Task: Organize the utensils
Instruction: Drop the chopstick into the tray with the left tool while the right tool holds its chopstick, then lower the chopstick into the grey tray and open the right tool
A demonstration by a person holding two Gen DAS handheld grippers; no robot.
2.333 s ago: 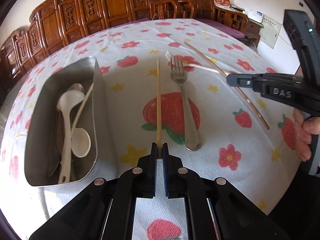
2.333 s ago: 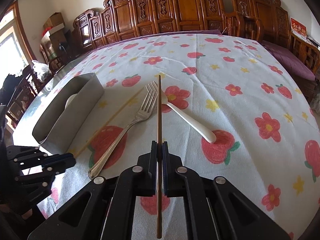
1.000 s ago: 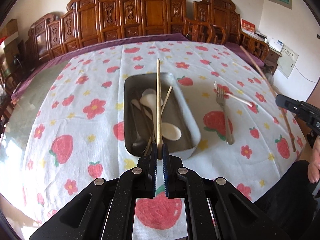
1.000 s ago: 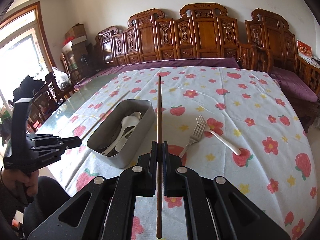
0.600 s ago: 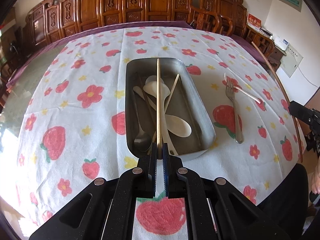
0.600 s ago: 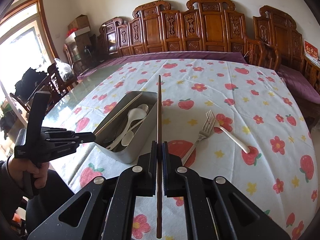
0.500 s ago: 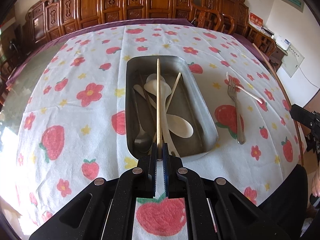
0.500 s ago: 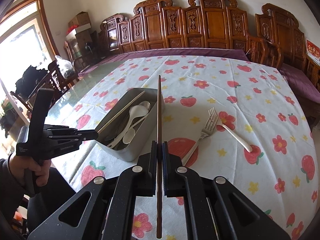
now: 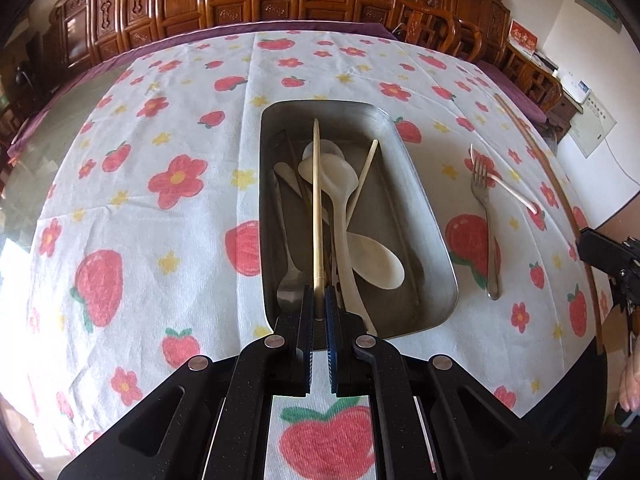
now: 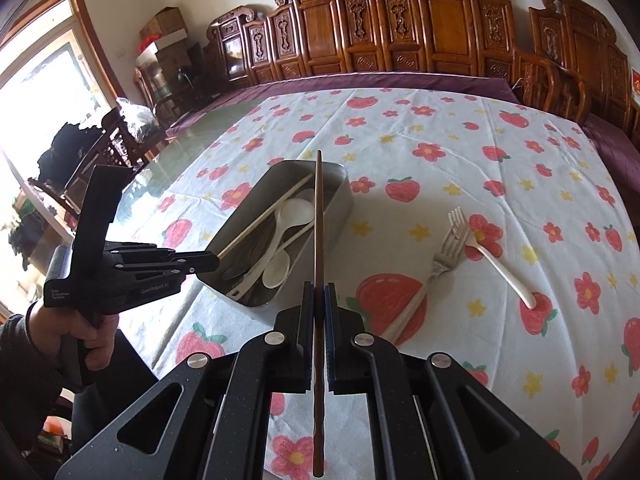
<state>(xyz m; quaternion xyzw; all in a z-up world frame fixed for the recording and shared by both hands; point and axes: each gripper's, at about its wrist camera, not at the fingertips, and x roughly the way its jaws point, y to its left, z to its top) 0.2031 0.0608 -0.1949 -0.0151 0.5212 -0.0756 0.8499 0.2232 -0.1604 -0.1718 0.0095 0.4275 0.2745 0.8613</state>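
My left gripper (image 9: 319,300) is shut on a pale wooden chopstick (image 9: 317,200) that points out over the steel tray (image 9: 436,216). In the right wrist view the left gripper (image 10: 208,261) hovers at the tray's (image 10: 340,200) near left corner, its pale chopstick (image 10: 266,215) slanting above the contents. The tray holds white spoons (image 9: 372,260), a metal spoon (image 9: 289,280) and another pale chopstick (image 9: 362,184). My right gripper (image 10: 319,300) is shut on a dark brown chopstick (image 10: 318,240), held above the cloth beside the tray. A metal fork (image 10: 436,268) and a white plastic fork (image 10: 504,276) lie to the right.
The strawberry-print tablecloth (image 9: 160,184) covers a round table ringed by carved wooden chairs (image 10: 400,40). A person's hand (image 10: 84,332) grips the left tool at the table's near left edge. In the left wrist view the dark chopstick (image 9: 560,208) arcs past the forks.
Both grippers have moved toward the tray with their chopsticks. The left one has sunk lower over it, so the tray now looms larger; the right one has swung left, closer to the tray.
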